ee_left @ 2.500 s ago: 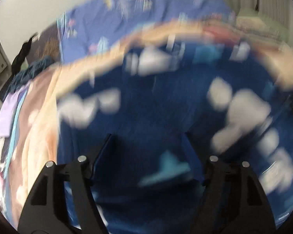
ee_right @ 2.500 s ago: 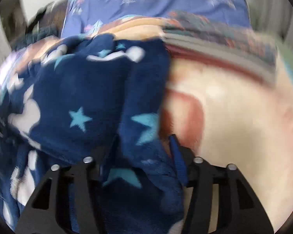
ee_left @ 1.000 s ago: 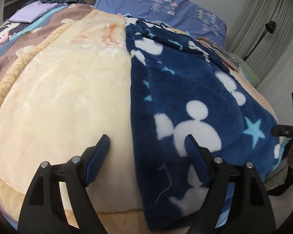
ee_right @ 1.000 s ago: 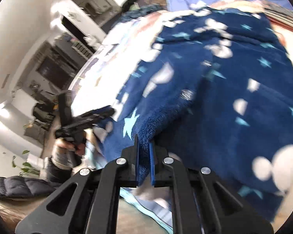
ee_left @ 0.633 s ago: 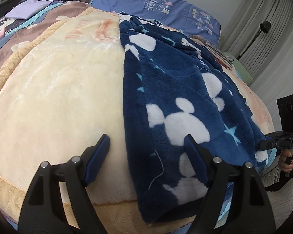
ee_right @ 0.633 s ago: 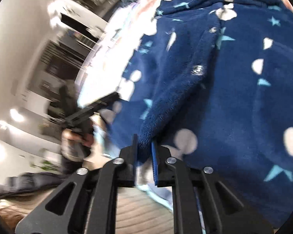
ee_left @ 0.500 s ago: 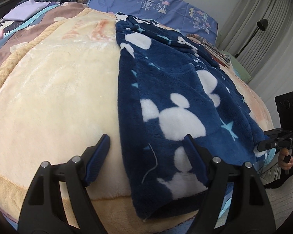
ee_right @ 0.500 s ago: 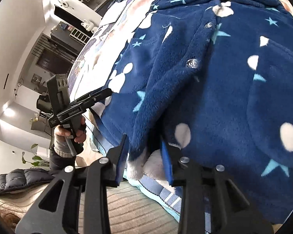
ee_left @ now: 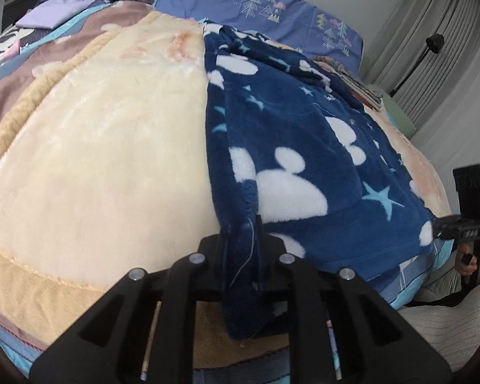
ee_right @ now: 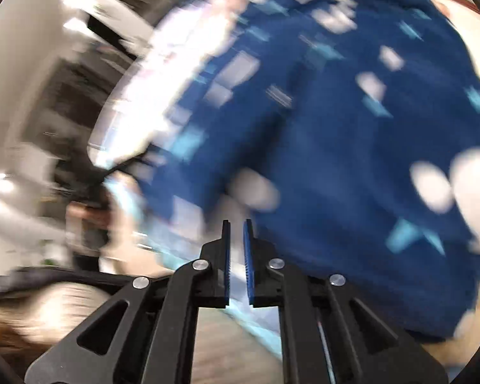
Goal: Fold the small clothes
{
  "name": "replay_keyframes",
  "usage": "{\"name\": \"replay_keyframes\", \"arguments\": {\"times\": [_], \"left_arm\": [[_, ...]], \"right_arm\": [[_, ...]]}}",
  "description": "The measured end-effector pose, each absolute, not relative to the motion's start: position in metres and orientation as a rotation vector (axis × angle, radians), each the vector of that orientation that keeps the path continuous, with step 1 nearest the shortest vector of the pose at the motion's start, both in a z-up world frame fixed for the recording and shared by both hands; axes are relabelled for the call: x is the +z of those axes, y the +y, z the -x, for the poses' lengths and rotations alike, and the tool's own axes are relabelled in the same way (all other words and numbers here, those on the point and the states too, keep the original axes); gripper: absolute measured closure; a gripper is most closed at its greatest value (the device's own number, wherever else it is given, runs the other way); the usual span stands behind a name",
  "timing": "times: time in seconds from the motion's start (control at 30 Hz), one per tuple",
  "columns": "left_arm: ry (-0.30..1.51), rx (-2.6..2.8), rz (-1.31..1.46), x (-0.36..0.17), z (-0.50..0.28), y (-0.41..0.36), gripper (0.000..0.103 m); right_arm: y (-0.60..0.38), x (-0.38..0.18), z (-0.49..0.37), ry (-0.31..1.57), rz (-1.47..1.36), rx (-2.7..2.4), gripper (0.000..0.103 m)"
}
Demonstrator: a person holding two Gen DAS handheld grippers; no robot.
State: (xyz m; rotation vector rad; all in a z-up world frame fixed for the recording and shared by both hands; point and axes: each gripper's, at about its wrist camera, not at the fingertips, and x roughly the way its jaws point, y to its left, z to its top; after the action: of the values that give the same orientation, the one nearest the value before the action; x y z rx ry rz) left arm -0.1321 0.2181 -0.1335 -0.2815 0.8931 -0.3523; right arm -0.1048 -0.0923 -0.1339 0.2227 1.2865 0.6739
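Navy fleece garment (ee_left: 291, 134): plush, printed with white mouse-head shapes and pale blue stars. Lies spread lengthwise on cream blanket on bed, near end draping over bed edge. Left long edge runs straight; its near corner is bunched and hangs in a narrow fold. Right wrist view: same garment (ee_right: 352, 134), heavily blurred.
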Motion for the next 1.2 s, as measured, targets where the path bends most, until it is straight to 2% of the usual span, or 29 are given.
{"name": "replay_keyframes", "arguments": {"times": [0.03,0.07,0.1,0.13,0.17,0.23,0.3,0.4,0.5,0.53,0.57,0.6,0.63,0.67,0.7,0.77,1.07,1.2], "left_arm": [[0.886,-0.349,0.295,-0.134,0.133,0.220,0.078],[0.886,-0.363,0.314,-0.133,0.135,0.222,0.064],[0.882,-0.383,0.326,-0.132,0.138,0.223,0.057],[0.875,-0.392,0.324,-0.131,0.139,0.223,0.047],[0.871,-0.393,0.305,-0.131,0.141,0.220,0.041],[0.889,-0.396,0.280,-0.134,0.140,0.215,0.037],[0.898,-0.400,0.277,-0.139,0.137,0.212,0.033],[0.897,-0.414,0.316,-0.141,0.133,0.211,0.030],[0.903,-0.441,0.364,-0.143,0.128,0.212,0.030],[0.906,-0.445,0.379,-0.144,0.125,0.211,0.030],[0.908,-0.444,0.388,-0.143,0.124,0.210,0.034],[0.906,-0.444,0.389,-0.142,0.123,0.209,0.042],[0.900,-0.448,0.392,-0.139,0.123,0.208,0.073],[0.901,-0.473,0.424,-0.138,0.121,0.209,0.089],[0.893,-0.485,0.468,-0.135,0.121,0.211,0.089],[0.822,-0.481,0.483,-0.115,0.125,0.213,0.090],[0.418,-0.610,0.369,0.040,0.154,0.196,0.092],[0.300,-0.632,0.309,0.076,0.204,0.192,0.091]], "right_arm": [[-0.096,-0.136,0.106,1.284,-0.247,0.677,0.097],[-0.104,-0.132,0.108,1.264,-0.281,0.679,0.097],[-0.112,-0.126,0.111,1.234,-0.290,0.673,0.095],[-0.123,-0.117,0.115,1.182,-0.294,0.651,0.087],[-0.140,-0.105,0.120,1.113,-0.304,0.604,0.072],[-0.175,-0.093,0.126,1.034,-0.339,0.485,0.063],[-0.220,-0.095,0.127,1.006,-0.409,0.318,0.063],[-0.261,-0.120,0.129,1.042,-0.574,0.238,0.062],[-0.253,-0.159,0.123,1.149,-0.700,0.362,0.056],[-0.243,-0.164,0.121,1.152,-0.688,0.385,0.049],[-0.234,-0.163,0.116,1.135,-0.647,0.401,0.048],[-0.226,-0.162,0.111,1.134,-0.625,0.421,0.048],[-0.220,-0.160,0.108,1.131,-0.626,0.445,0.053],[-0.214,-0.156,0.103,1.112,-0.651,0.505,0.079],[-0.212,-0.151,0.106,1.100,-0.657,0.530,0.087],[-0.208,-0.133,0.103,1.039,-0.641,0.546,0.089],[-0.225,0.021,0.134,0.553,-0.550,0.664,0.090],[-0.240,0.060,0.191,0.405,-0.497,0.683,0.090]]}}
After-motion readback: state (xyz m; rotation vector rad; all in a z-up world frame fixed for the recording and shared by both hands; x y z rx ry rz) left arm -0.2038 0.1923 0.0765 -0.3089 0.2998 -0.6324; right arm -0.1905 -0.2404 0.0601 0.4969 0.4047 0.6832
